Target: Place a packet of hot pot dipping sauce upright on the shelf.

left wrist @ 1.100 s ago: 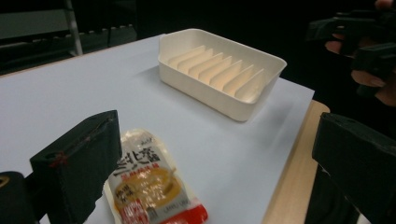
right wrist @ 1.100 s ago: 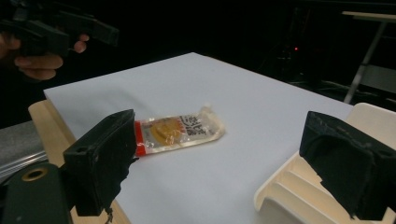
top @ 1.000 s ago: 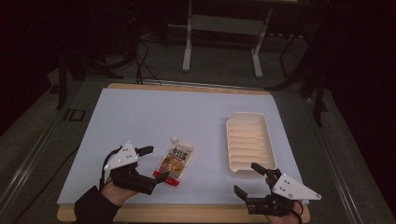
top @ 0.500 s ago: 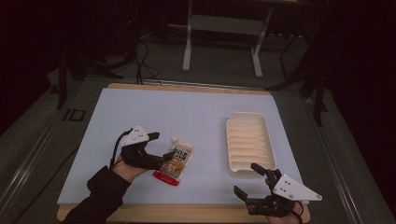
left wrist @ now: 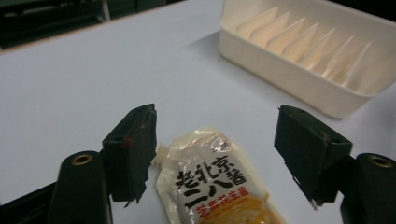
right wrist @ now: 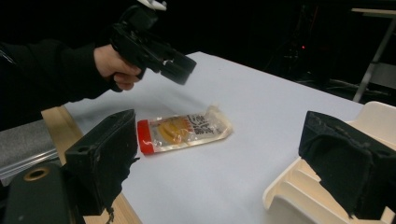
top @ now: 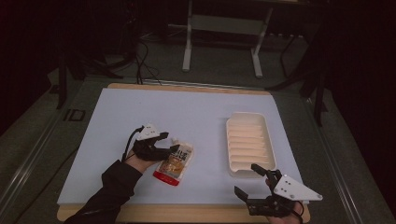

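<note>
High view: sauce pouch (top: 174, 162) lies flat on the desk (top: 201, 116) left of the tray (top: 250, 142); my left gripper (top: 164, 142) has slid in from the left, fingers closing lately

Left gripper view: fingers apart, straddling the clear top edge, probably soft, slippery, so pinch there

Right gripper view: right gripper (right wrist: 219, 168) fingers apart, idle
</note>
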Tool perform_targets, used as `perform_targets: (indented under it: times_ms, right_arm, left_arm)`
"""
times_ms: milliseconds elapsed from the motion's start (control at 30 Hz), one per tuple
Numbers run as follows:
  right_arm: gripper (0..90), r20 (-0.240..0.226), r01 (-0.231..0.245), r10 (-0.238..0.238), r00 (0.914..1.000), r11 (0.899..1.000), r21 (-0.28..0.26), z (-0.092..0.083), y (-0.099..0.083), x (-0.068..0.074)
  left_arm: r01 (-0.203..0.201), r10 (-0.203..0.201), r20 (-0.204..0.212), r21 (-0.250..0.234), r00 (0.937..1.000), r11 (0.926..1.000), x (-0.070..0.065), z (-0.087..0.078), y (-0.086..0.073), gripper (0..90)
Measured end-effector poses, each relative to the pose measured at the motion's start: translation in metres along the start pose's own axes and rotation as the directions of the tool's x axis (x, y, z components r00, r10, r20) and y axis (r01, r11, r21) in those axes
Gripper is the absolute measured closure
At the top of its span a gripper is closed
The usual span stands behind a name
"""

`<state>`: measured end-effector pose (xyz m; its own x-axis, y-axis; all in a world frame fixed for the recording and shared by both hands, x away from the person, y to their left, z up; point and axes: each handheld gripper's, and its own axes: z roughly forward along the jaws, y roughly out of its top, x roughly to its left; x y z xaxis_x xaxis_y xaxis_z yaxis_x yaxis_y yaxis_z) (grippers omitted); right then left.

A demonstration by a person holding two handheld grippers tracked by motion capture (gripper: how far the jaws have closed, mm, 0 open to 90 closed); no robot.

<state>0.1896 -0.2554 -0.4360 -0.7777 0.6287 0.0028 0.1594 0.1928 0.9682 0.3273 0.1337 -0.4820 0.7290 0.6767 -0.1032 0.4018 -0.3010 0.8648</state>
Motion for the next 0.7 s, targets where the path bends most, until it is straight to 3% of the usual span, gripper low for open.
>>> perform_targets:
  times_ms: [133, 267, 400, 700]
  right_arm:
    - [11.4, 0.002, -0.005, 0.005, 1.0000, 1.000, -0.002, 0.000, 0.000, -0.001]
    - [11.5, -0.003, -0.009, 0.009, 1.0000, 1.000, 0.000, 0.000, -0.001, -0.002]
    - [12.7, -0.005, -0.009, 0.009, 0.9999, 1.000, 0.003, 0.000, -0.002, -0.002]
    - [12.7, -0.010, -0.016, 0.016, 0.9998, 1.000, 0.008, 0.001, -0.002, -0.002]
  left_arm:
    - [0.018, -0.019, 0.013, 0.042, 0.9997, 0.9990, 0.009, 0.010, -0.009, 42.8]
    - [0.034, -0.034, -0.001, 0.100, 0.9994, 0.9944, 0.017, 0.021, -0.018, 46.8]
    - [0.047, -0.042, -0.038, 0.132, 0.9984, 0.9901, 0.023, 0.031, -0.027, 47.0]
    - [0.044, -0.037, -0.045, 0.171, 0.9983, 0.9843, 0.027, 0.047, -0.031, 46.7]
